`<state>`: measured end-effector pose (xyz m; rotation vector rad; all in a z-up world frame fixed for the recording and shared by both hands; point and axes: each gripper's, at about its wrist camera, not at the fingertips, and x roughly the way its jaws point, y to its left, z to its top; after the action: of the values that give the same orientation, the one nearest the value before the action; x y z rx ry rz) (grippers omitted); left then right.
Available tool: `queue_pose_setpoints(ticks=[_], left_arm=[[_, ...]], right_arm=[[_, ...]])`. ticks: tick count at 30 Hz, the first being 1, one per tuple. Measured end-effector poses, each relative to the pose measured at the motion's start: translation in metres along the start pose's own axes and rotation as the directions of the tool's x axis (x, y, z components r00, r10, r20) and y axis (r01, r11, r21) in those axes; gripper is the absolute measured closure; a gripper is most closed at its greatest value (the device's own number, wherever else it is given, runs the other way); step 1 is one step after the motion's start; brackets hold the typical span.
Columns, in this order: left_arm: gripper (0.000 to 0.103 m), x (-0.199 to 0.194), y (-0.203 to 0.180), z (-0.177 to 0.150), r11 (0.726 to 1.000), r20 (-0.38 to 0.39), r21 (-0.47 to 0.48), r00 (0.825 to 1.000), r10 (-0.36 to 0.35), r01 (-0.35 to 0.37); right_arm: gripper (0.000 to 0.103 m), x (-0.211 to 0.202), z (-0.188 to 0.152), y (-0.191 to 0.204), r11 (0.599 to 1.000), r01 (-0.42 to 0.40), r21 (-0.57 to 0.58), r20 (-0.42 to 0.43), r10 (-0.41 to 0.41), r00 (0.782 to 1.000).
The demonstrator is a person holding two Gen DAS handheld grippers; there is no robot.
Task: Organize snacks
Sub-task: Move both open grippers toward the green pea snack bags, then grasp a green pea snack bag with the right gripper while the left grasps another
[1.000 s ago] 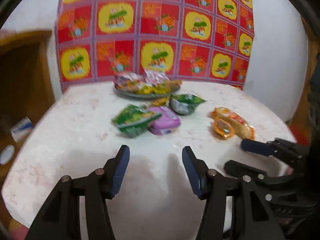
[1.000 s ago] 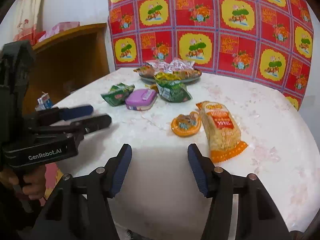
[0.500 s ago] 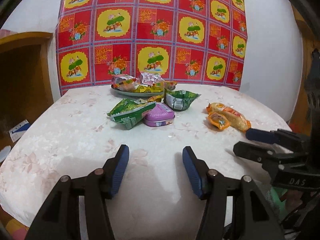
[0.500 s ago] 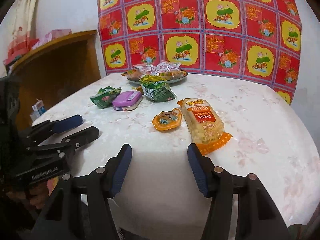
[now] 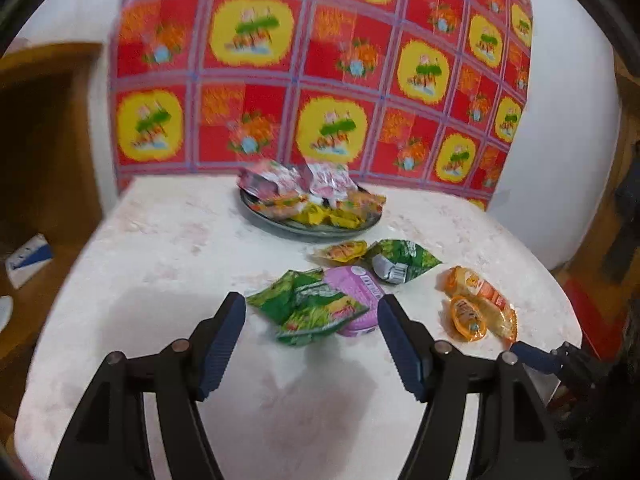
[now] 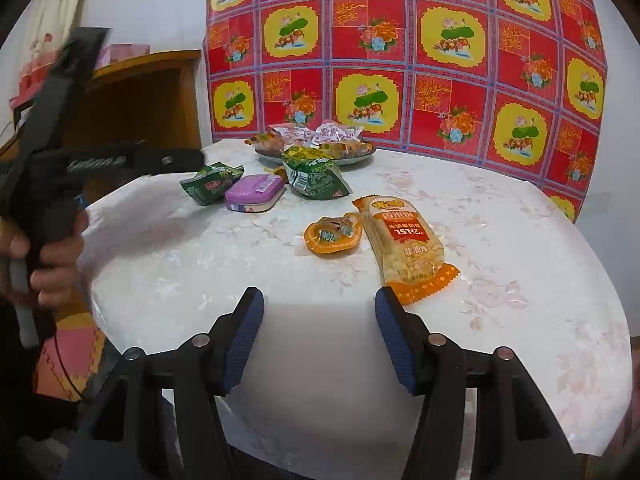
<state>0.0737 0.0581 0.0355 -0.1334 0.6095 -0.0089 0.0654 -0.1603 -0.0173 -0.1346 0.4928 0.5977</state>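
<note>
Loose snacks lie on a white table [image 5: 160,264]. A green packet [image 5: 308,308] partly covers a purple tin [image 5: 356,300], just ahead of my open, empty left gripper [image 5: 310,336]. A second green packet [image 5: 400,264] and a small yellow packet [image 5: 344,250] lie behind them. A round orange snack [image 6: 332,234] and a long orange packet [image 6: 404,248] lie ahead of my open, empty right gripper [image 6: 318,334]. A grey plate [image 5: 280,222] piled with snacks stands at the back. The purple tin [image 6: 254,192] also shows in the right wrist view.
A red and yellow patterned cloth [image 6: 400,52] hangs on the wall behind the table. A wooden cabinet [image 6: 144,100] stands to the left. The left gripper's body and the hand on it [image 6: 52,184] hover over the table's left edge. The table's front edge [image 6: 360,460] is close below me.
My left gripper has risen and moved forward over the table, close to the green packet and purple tin. My right gripper has shifted only slightly. Both stayed open.
</note>
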Motion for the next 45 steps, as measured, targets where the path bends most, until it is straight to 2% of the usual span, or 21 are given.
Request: queue_pose_setpoints(ticks=[3,4,6,10,15,17,21,24,26,27,29,33,34,35,36,39,45], left_arm=[[0.031,0.020,-0.001,0.004,1.000,-0.060,0.003,0.998,0.003,-0.003],[0.033,0.024,-0.002,0.004,1.000,-0.088,0.002,0.996,0.026,-0.026],[0.042,0.024,-0.001,0.003,0.999,-0.086,-0.003,0.996,0.038,-0.039],[0.042,0.023,-0.003,0.001,0.999,-0.085,0.006,0.995,0.042,-0.042],[0.043,0.007,-0.005,-0.006,0.999,-0.035,0.012,0.998,0.043,-0.043],[0.042,-0.008,-0.009,-0.015,0.998,0.000,0.028,0.998,0.063,-0.063],[0.043,-0.033,-0.018,-0.039,0.998,0.043,0.048,0.998,0.037,-0.039],[0.042,-0.037,-0.026,-0.054,0.995,0.069,0.080,0.996,0.049,-0.055],[0.042,-0.036,-0.026,-0.060,0.995,0.092,0.086,0.995,0.044,-0.052],[0.042,-0.035,-0.024,-0.062,0.996,0.108,0.072,0.993,0.037,-0.045],[0.042,-0.029,-0.015,-0.064,0.999,0.106,0.015,0.994,0.029,-0.030],[0.049,-0.028,0.001,-0.067,0.998,0.130,-0.064,0.992,-0.001,0.009],[0.050,-0.029,0.003,-0.068,0.998,0.132,-0.069,0.991,-0.003,0.012],[0.051,-0.029,0.004,-0.068,0.997,0.132,-0.069,0.991,-0.007,0.017],[0.052,-0.029,0.005,-0.068,0.997,0.131,-0.068,0.991,-0.010,0.020],[0.053,-0.030,0.006,-0.069,0.997,0.134,-0.070,0.991,-0.017,0.026],[0.054,-0.030,0.002,-0.074,0.999,0.155,-0.045,0.988,0.000,0.007]], right_arm=[[0.043,-0.001,0.000,-0.003,1.000,-0.013,0.010,-0.005,0.013,1.000],[0.043,-0.002,0.000,-0.004,1.000,-0.013,0.011,-0.005,0.014,1.000],[0.043,-0.002,-0.002,-0.003,1.000,-0.011,0.006,-0.003,0.011,1.000],[0.043,-0.003,-0.002,-0.002,1.000,-0.002,-0.004,0.001,0.002,1.000],[0.042,-0.002,-0.002,-0.001,1.000,-0.003,-0.006,0.003,0.003,1.000],[0.041,-0.002,-0.002,-0.001,1.000,-0.002,-0.009,0.006,0.003,1.000],[0.038,0.000,-0.002,-0.001,1.000,-0.007,-0.011,0.020,0.007,1.000],[0.037,0.002,0.000,-0.001,1.000,0.003,0.011,0.021,-0.003,1.000],[0.037,0.004,0.003,0.000,0.999,-0.025,0.024,0.019,0.025,1.000],[0.037,0.003,0.007,0.003,0.998,-0.064,0.020,0.021,0.063,0.998],[0.037,0.001,0.019,0.008,0.997,-0.082,0.014,0.032,0.082,0.996],[0.036,0.004,0.056,0.007,0.994,-0.031,0.106,0.054,0.026,0.998],[0.026,0.010,0.068,0.006,0.991,-0.027,0.132,0.056,0.020,0.998],[0.014,0.017,0.078,0.006,0.989,-0.020,0.144,0.045,0.014,0.999],[0.011,0.027,0.089,0.007,0.987,-0.002,0.161,0.018,-0.001,1.000],[0.010,0.064,0.112,0.008,0.975,0.015,0.223,-0.081,0.003,0.997],[0.010,0.115,0.127,0.006,0.959,0.046,0.279,-0.213,0.015,0.977]])
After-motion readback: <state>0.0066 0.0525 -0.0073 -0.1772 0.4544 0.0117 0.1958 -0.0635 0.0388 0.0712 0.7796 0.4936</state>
